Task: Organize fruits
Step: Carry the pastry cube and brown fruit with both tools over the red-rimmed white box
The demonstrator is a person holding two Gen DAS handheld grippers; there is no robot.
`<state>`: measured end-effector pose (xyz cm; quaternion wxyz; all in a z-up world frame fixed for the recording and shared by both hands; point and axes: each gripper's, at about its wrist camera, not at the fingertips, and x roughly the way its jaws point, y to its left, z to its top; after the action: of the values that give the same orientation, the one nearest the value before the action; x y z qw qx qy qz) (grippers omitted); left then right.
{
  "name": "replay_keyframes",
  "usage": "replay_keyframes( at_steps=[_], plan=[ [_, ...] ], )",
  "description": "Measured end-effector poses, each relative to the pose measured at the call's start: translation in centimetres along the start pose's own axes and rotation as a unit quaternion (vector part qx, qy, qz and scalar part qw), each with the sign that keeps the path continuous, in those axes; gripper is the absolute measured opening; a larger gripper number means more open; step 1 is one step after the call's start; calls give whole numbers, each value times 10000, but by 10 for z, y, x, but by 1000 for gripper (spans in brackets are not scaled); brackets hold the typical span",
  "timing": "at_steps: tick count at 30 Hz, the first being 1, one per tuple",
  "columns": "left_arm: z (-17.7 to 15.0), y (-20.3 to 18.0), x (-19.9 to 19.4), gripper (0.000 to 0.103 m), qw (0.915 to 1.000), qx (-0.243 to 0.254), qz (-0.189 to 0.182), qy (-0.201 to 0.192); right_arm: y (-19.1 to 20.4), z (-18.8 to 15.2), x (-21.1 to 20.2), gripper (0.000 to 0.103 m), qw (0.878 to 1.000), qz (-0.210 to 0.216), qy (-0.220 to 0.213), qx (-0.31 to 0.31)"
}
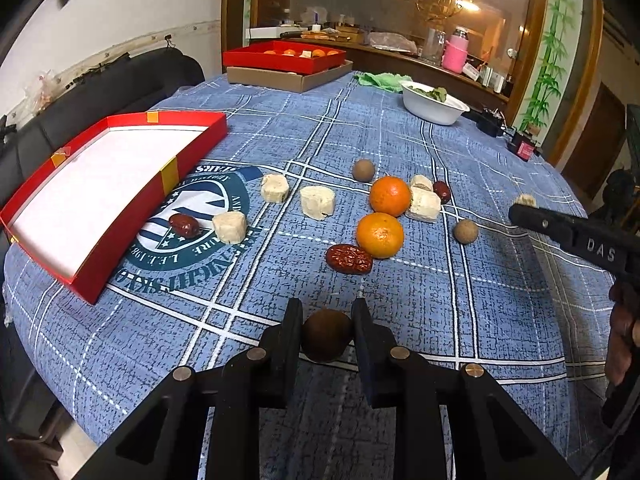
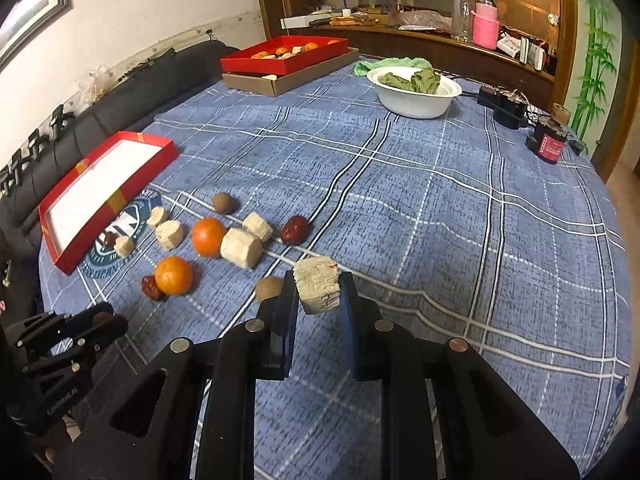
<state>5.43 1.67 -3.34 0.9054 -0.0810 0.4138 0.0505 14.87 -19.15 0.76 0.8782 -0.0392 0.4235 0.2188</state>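
Your left gripper [image 1: 326, 334] is clamped on a round brown fruit [image 1: 326, 336], low over the cloth at 6 o'clock in the left wrist view. Your right gripper [image 2: 318, 292] is clamped on a pale ridged chunk [image 2: 317, 289], at centre in the right wrist view.

The work surface is a table under a blue plaid cloth [image 1: 460, 312] printed with a round teal emblem [image 1: 200, 220]. The loose pieces lie together at mid-cloth: two oranges [image 1: 380, 235], three red dates [image 1: 349, 259], two more brown fruits [image 1: 465, 231] and several pale chunks [image 1: 317, 202]. One orange touches a date at its 7 o'clock.

An empty red tray [image 1: 192, 152] with a white floor lies at 9 o'clock and overlaps the emblem. At 12 o'clock on the far edge, a second red tray [image 2: 280, 65] holding oranges and pale pieces sits on a brown cardboard box [image 2: 296, 80]. At 1 o'clock stands a white bowl [image 2: 416, 102] of green leaves, with a green rag [image 2: 372, 65] behind it.

A dark sofa [image 2: 132, 100] runs along the left wall. A wood-framed glass counter [image 2: 440, 40] closes the far side of the room.
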Motion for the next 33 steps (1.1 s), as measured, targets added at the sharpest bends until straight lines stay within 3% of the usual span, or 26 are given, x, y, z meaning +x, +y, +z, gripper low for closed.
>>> replay_keyframes(
  at_steps=[18,33],
  plan=[
    [8,29,-21,24,9993,-254,70,-280,53,-4,-10,18,9986,223,-3,-488],
    [42,99,-35,24,9926,-814,596,-674,141,29,7,19,9895,916,-109,-1112]
  ],
)
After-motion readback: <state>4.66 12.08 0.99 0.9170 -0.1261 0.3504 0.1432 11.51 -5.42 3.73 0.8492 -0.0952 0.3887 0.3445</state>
